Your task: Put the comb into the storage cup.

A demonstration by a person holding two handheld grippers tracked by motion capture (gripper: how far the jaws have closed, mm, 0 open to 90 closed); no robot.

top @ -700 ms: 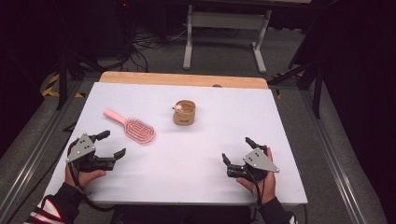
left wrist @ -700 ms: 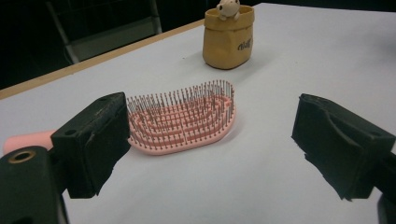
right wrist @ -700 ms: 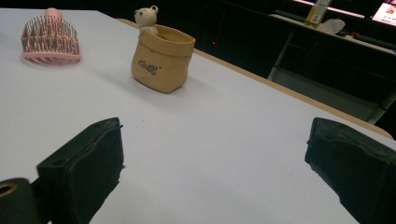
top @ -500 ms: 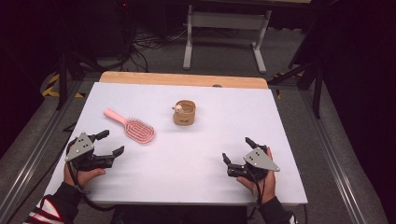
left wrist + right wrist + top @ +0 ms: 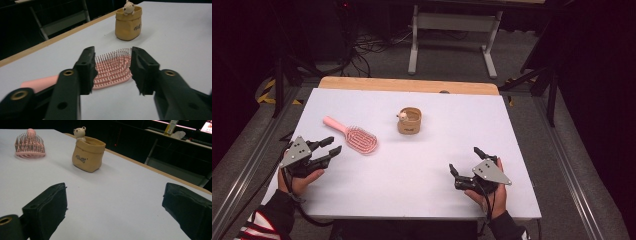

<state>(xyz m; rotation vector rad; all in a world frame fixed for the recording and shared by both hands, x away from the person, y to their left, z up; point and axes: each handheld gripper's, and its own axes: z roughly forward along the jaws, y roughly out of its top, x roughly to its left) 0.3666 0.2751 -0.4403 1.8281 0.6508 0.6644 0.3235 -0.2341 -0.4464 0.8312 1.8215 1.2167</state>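
Two hand-held grippers in play, both empty. Left hand-held gripper (image 5: 333, 149) sits low near the tabletop's (image 5: 412, 185) left edge, jaws part open and aimed at the pink hairbrush (image 5: 352, 138), which lies bristles-up on the left half, handle running toward the far left corner. In the left gripper view the brush head (image 5: 113, 68) sits just beyond the jaw tips, not between them, no contact.

Step in hand looks like the approach to grab the brush. To do it well, I'd say: go for the handle rather than the bristle head, since the pads would slip on the pins. Come in low and level, straddle the handle across its width, close only once it's centred between the pads. Present opening looks enough for the handle, tight for the head.

Right hand-held gripper (image 5: 464, 166) rests near the tabletop's right front, jaws spread wide, pointed toward the tan fabric pouch with a small bear figure (image 5: 410, 120) at centre, well apart from it. Both forearms come in from the near edge, wrists roughly level.
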